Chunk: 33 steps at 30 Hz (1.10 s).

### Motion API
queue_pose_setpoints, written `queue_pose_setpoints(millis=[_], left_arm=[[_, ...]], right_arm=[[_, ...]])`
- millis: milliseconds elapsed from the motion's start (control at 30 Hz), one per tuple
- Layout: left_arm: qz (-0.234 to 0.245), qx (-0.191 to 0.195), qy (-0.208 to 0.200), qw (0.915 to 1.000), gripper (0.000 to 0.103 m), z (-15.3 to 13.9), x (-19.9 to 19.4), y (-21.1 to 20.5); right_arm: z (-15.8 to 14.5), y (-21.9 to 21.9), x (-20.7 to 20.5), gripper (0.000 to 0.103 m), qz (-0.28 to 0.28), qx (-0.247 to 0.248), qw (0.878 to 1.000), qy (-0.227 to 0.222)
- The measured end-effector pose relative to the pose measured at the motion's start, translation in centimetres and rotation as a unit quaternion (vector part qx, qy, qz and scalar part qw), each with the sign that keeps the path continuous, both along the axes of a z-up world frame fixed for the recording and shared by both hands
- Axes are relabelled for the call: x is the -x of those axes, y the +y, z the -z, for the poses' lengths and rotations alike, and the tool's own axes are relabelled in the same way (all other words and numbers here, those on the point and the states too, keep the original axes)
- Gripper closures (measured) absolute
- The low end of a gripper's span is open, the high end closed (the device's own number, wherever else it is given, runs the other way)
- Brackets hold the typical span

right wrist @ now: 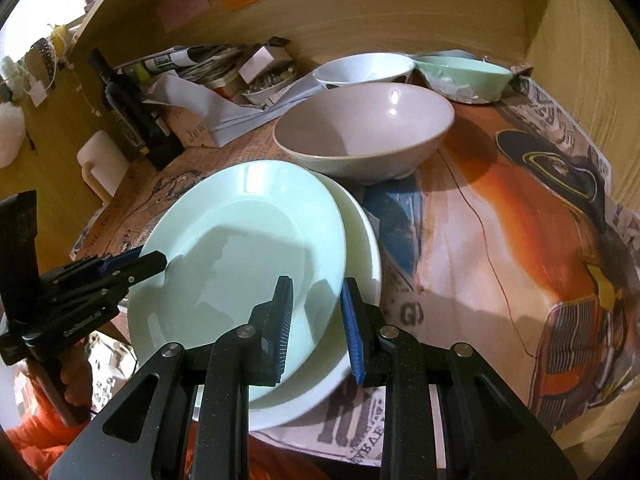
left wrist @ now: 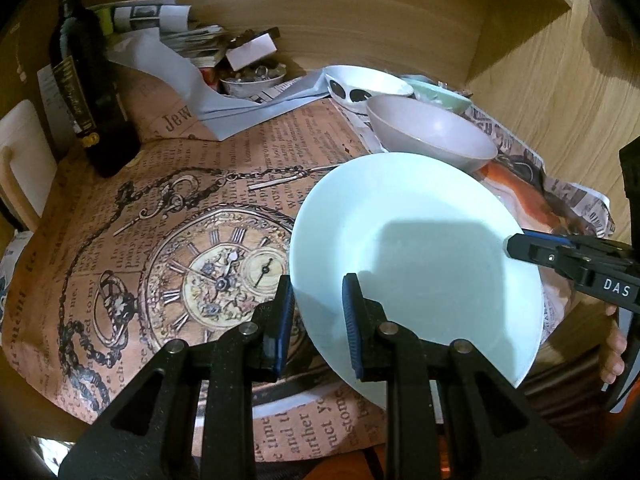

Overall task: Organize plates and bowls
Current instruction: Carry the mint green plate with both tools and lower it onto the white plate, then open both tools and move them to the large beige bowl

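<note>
Nearest the left wrist camera, the left gripper (left wrist: 318, 320) stands with its blue-padded fingers (left wrist: 351, 324) spread apart on either side of the near rim of the pale green plate (left wrist: 416, 256); one pad is outside the rim, the other over the plate's inner face, with a visible gap, so it is released rather than clamping. In the right wrist view, the right gripper (right wrist: 316, 328) likewise straddles the plate's edge (right wrist: 240, 256) with its fingers parted; whether either pad touches the rim I cannot tell.

That plate sits tilted on top of a white plate (right wrist: 360, 240), which lies on the table (right wrist: 472, 240), covered with printed newspaper-style paper. Seen from the right wrist, the left gripper's tip (right wrist: 154, 263) reaches the plate's left rim; seen from the left wrist, the right gripper's tip (left wrist: 516, 246) rests at the plate's right rim.

Just beyond the plates stands a large grey-pink bowl (right wrist: 360, 136), upright. Behind that bowl are a white bowl with dark spots (left wrist: 366, 84) and, beside it to the right, a mint green bowl (right wrist: 468, 76). Left of the plates, well apart, a dark bottle (left wrist: 86, 92) stands upright, and beyond the bottle a heap of papers (left wrist: 168, 28) lies against the wooden wall.
</note>
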<state>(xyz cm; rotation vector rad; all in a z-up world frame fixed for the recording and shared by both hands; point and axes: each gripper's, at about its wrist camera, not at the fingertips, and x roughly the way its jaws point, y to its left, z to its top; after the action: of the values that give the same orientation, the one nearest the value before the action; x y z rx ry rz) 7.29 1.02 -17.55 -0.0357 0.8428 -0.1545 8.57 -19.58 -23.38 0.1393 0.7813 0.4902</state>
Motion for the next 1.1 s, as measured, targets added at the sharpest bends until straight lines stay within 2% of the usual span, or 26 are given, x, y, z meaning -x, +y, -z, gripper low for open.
queue_pose_setpoints(millis=[133, 633, 767, 867, 1100], left_arm=[[0.003, -0.016, -0.003, 0.9999, 0.079, 0.2, -0.3, -0.5], [0.021, -0.033, -0.009, 0.9992, 0.077, 0.4, -0.5, -0.9], [0.028, -0.035, -0.006, 0.999, 0.072, 0.4, -0.6, -1.1], [0.036, -0.022, 0.0, 0.9991, 0.061, 0.4, -0.7, -1.1], [0.038, -0.015, -0.005, 0.9991, 0.058, -0.3, -1.1, -0.8]], right_arm=[[-0.1, -0.1, 0.1, 0.079, 0.0, -0.003, 1.0, 0.0], [-0.1, -0.3, 0.8, 0.078, -0.012, -0.004, 1.0, 0.006], [0.0, -0.4, 1.0, 0.078, -0.01, -0.008, 1.0, 0.005], [-0.1, -0.3, 1.2, 0.078, -0.005, -0.001, 1.0, -0.001], [-1.8, -0.7, 1.8, 0.076, 0.01, 0.012, 0.999, -0.045]])
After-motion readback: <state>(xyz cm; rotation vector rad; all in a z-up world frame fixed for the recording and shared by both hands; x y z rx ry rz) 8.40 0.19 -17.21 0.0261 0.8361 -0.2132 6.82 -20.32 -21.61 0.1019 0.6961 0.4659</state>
